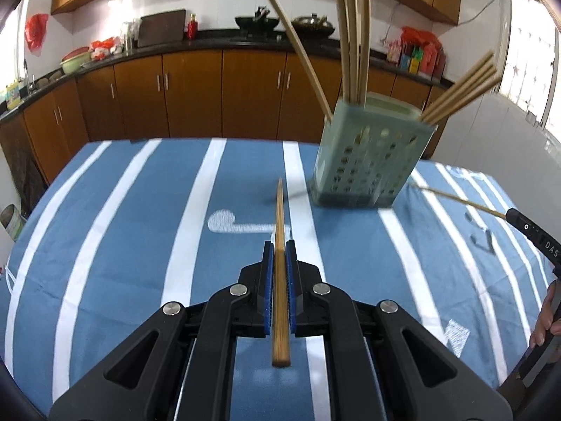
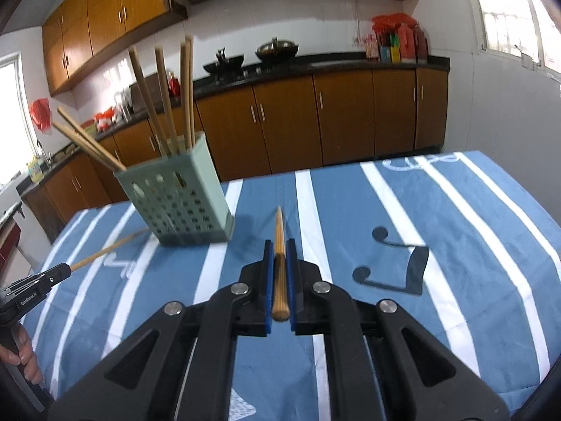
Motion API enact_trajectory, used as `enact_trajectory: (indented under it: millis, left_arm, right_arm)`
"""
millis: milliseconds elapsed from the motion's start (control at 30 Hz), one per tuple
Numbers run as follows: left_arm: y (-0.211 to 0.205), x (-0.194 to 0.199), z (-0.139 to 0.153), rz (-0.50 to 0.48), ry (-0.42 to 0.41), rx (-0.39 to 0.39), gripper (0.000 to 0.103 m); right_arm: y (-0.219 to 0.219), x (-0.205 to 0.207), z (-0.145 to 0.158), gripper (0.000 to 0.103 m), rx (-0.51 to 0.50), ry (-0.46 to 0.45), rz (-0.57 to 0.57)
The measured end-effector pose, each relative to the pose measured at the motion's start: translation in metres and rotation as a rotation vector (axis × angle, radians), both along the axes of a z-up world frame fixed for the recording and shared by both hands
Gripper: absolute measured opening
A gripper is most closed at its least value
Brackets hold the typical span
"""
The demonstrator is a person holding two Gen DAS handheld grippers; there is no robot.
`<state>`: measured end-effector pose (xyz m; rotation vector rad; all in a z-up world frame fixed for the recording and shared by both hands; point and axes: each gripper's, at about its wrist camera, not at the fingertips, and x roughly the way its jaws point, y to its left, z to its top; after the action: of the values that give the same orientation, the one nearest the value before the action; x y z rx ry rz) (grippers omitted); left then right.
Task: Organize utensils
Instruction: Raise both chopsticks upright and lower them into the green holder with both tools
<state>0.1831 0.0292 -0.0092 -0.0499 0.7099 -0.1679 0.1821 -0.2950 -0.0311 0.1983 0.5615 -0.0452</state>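
Observation:
A pale green perforated utensil holder [image 1: 368,161] stands on the blue striped tablecloth [image 1: 140,228] and holds several wooden chopsticks [image 1: 354,42]. My left gripper [image 1: 279,245] is shut on one wooden chopstick [image 1: 279,245] that points forward, left of the holder. My right gripper [image 2: 279,245] is shut on another wooden chopstick [image 2: 279,245], right of the holder [image 2: 178,203]. The right gripper also shows at the right edge of the left wrist view [image 1: 506,214], its chopstick [image 1: 455,198] pointing at the holder's base. The left gripper shows at the left of the right wrist view [image 2: 68,268].
Behind the table run brown kitchen cabinets [image 1: 210,91] with a dark counter, woks [image 1: 259,22] and bottles. A black music-note print [image 2: 396,263] marks the cloth on the right. A person's hands hold the gripper handles at the frame edges.

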Motion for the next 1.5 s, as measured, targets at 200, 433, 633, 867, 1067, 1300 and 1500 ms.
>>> enact_trajectory:
  millis: [200,433,633,867,1067,1300,1500]
  left_arm:
    - [0.002,-0.008,0.028,-0.005,-0.082,-0.028,0.007]
    - [0.001,-0.013,0.051,-0.008,-0.150,-0.031,0.007]
    - [0.003,-0.012,0.067,-0.015,-0.180,-0.035,0.007]
    - [0.003,-0.016,0.105,-0.051,-0.253,-0.067,0.007]
    - [-0.010,-0.018,0.149,-0.089,-0.358,-0.115,0.007]
    - [-0.028,0.007,0.186,-0.052,-0.478,-0.178,0.007]
    - [-0.039,0.040,0.173,-0.010,-0.491,-0.151,0.007]
  right_arm:
    - [-0.004,-0.009,0.021,0.008,0.011,-0.074,-0.011]
    - [-0.002,-0.015,0.041,0.008,0.014,-0.142,-0.002]
    - [0.002,-0.016,0.058,0.008,0.004,-0.183,0.016]
    - [0.017,-0.028,0.113,0.008,0.032,-0.281,0.118]
    - [0.040,-0.045,0.172,0.008,0.046,-0.437,0.211]
    - [0.054,-0.025,0.202,0.008,0.022,-0.559,0.160]
    - [0.056,0.027,0.182,0.008,-0.008,-0.462,0.134]
